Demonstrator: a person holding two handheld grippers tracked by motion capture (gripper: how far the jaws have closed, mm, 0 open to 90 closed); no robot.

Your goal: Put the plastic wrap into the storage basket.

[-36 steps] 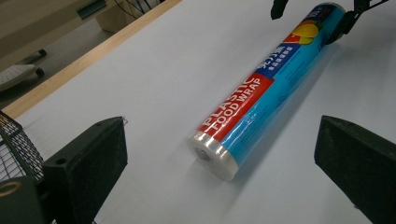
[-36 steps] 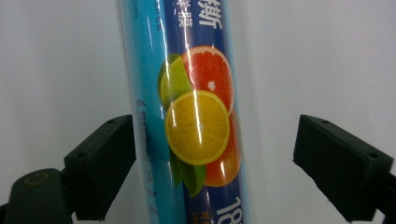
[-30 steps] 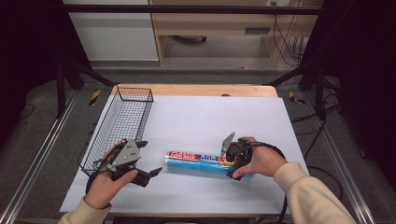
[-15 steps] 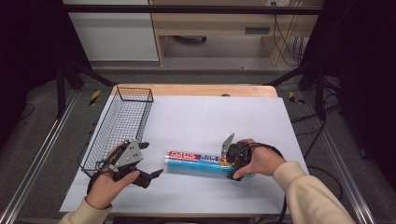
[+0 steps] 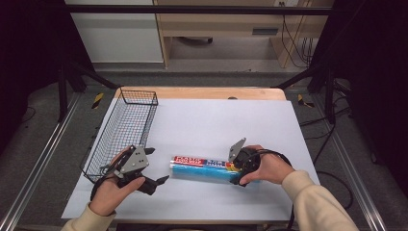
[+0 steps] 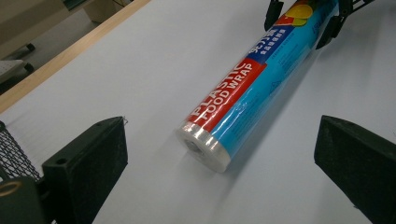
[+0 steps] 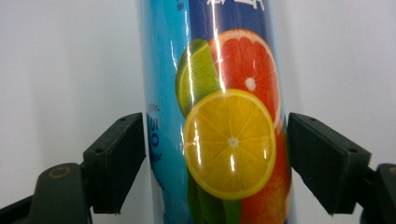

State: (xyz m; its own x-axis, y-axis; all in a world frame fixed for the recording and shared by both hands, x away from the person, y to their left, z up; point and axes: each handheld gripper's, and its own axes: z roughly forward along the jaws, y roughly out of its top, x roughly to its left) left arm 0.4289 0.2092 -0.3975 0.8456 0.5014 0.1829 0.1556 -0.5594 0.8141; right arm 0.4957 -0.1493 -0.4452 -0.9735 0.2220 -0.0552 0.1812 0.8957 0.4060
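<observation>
Plastic wrap roll (image 5: 204, 168) lying flat on desk (image 5: 216, 120). Right claw (image 7: 215, 154) around its end, nearly pinching. Left claw (image 6: 219, 172) spread wide, apart. Not lifted yet (basket (image 5: 122, 130) empty).

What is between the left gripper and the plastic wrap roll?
Nothing. In the left gripper view, only bare white table lies between the open left gripper and the plastic food wrap roll.

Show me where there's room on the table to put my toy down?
The wide bare sheet beyond the wrap roll, between the basket and the table's right edge. It's crowded near the front, where the left gripper, roll and right gripper sit.
</observation>
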